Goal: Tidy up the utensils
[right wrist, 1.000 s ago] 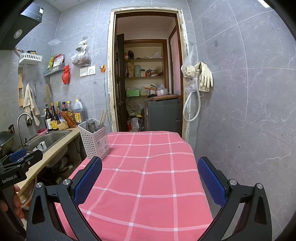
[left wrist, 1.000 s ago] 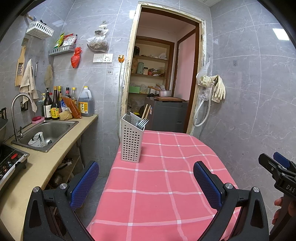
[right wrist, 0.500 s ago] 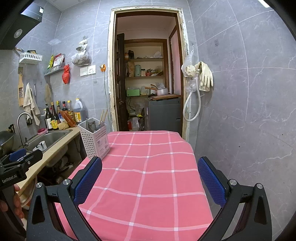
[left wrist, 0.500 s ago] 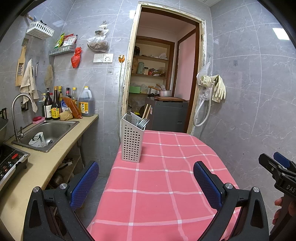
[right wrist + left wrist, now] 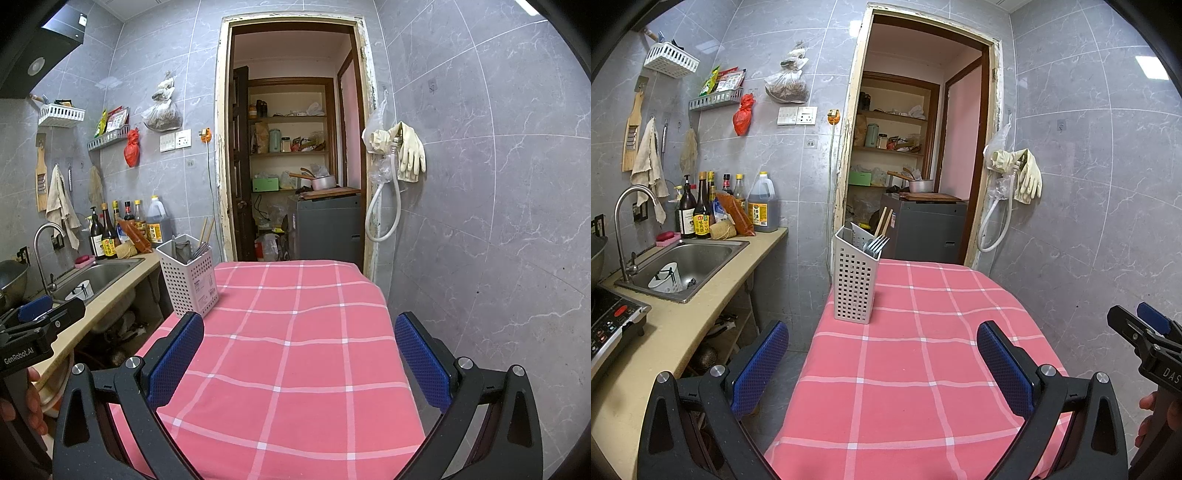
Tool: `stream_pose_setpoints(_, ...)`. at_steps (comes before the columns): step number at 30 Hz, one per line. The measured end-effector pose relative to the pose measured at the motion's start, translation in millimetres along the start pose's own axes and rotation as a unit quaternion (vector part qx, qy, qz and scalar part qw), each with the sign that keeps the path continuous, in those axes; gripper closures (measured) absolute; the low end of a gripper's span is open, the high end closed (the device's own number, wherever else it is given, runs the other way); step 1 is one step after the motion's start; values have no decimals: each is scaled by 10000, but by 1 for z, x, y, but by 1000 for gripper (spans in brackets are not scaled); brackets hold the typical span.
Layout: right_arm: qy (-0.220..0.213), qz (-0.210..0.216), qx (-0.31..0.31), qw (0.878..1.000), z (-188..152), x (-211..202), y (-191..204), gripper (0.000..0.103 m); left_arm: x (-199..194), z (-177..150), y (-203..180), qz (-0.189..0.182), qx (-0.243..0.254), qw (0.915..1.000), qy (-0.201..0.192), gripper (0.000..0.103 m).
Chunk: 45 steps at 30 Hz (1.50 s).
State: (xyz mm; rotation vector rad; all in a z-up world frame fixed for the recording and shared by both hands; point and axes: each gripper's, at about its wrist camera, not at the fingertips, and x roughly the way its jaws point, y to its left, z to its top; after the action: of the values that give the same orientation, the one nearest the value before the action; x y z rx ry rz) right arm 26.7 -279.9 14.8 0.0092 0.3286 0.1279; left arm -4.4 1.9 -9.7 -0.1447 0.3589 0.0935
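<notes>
The utensil caddy (image 5: 856, 282) stands upright at the far-left part of the pink checked tablecloth (image 5: 923, 369), close to the table's left edge and beside the counter (image 5: 683, 317). Its long axis is vertical. Fork tines (image 5: 876, 244) and a pair of chopsticks (image 5: 882, 221) stick up out of its top and lean toward the right and back; in the right wrist view the same caddy (image 5: 188, 275) shows more handles inside, too small to sort by kind.

No loose utensil shows on the cloth in either view. Your judgement to make: whatever gets handled next is probably already in the caddy.

Your left gripper (image 5: 882, 363) hovers low over the near end of the table, jaws wide apart, nothing between them. The caddy lies straight ahead of it and slightly left of its centreline. Your right gripper (image 5: 299, 360) is likewise spread wide and empty; from it the caddy lies ahead and well off to the left, outside its left finger (image 5: 177, 358).

So the left hand is the nearer and better aligned. Since the handles point up, any pick probably needs the jaws brought in from above the rim, closing across a handle. The upright caddy could tip if you nudge it sideways.
</notes>
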Motion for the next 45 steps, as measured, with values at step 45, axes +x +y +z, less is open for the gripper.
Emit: stream_pose_setpoints(45,11,1,-5,10000,1,-1,1,1,-1,0,2,-14,-1,10000,39,0)
